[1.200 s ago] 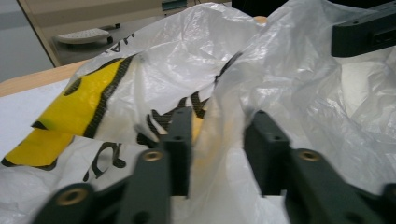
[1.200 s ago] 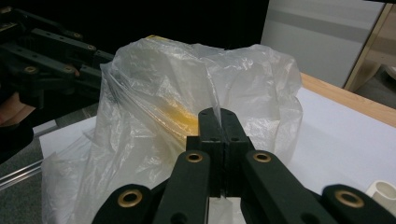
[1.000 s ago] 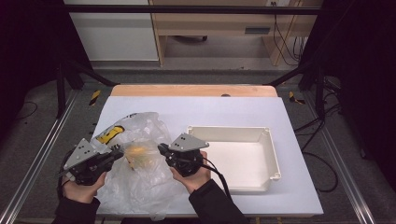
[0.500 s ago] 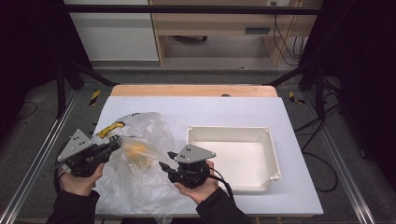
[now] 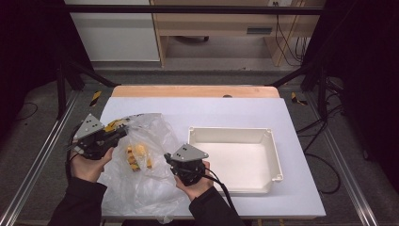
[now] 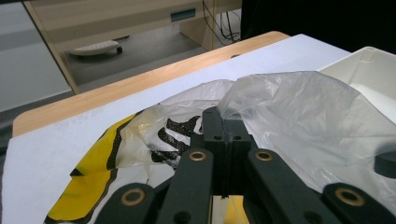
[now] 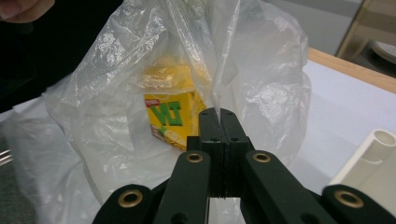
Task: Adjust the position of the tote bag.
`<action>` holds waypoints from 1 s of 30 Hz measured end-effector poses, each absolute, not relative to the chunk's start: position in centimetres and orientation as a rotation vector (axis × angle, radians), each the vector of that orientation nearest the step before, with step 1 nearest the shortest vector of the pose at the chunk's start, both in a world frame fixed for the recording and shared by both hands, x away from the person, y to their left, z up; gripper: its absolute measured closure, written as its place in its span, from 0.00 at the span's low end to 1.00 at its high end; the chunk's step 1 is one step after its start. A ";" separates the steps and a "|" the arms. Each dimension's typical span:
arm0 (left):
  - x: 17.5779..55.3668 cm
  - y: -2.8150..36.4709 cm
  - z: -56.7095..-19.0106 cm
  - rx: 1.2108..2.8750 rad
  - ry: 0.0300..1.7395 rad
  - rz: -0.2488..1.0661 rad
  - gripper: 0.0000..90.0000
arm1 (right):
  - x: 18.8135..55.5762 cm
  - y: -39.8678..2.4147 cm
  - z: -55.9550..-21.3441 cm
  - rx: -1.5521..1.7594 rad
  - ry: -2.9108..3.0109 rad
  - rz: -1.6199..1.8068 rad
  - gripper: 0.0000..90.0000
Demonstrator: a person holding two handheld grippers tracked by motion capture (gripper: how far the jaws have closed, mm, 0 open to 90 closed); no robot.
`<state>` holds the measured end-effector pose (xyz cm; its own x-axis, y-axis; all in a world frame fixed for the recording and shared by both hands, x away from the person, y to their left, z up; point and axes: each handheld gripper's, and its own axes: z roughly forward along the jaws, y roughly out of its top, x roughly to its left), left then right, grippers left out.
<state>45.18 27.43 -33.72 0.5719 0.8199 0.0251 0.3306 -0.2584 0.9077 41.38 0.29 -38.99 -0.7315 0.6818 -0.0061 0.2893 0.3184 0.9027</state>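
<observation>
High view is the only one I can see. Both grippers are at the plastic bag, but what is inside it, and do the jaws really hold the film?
Observer: In the right gripper view, a yellow carton with green letters stands inside the plastic bag.
Operator: Does the right gripper grip the bag?
Observer: Yes. The right gripper has its jaws together on a fold of film that rises from between the tips; they have just been closing.
Operator: And the left one?
Observer: The left gripper is also closed, with the bag's film pinched at its tips. Beside it, the bag carries a yellow and black print.
</observation>
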 end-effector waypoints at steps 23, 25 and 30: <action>47.6 26.6 -35.3 1.906 0.951 0.575 0.69 | 43.0 -0.2 -40.4 0.974 2.168 1.264 1.00; 46.6 27.6 -34.9 1.893 0.937 0.582 0.62 | 43.1 -0.4 -40.4 0.979 2.162 1.263 1.00; 44.6 30.1 -35.0 1.862 0.955 0.588 0.56 | 43.1 -0.7 -40.2 0.992 2.154 1.262 1.00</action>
<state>44.58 30.12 -34.97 0.5828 0.8126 0.0013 0.3671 -0.2647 0.8918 43.10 -0.72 -40.25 -0.6391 0.7688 -0.0231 0.3557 0.3221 0.8773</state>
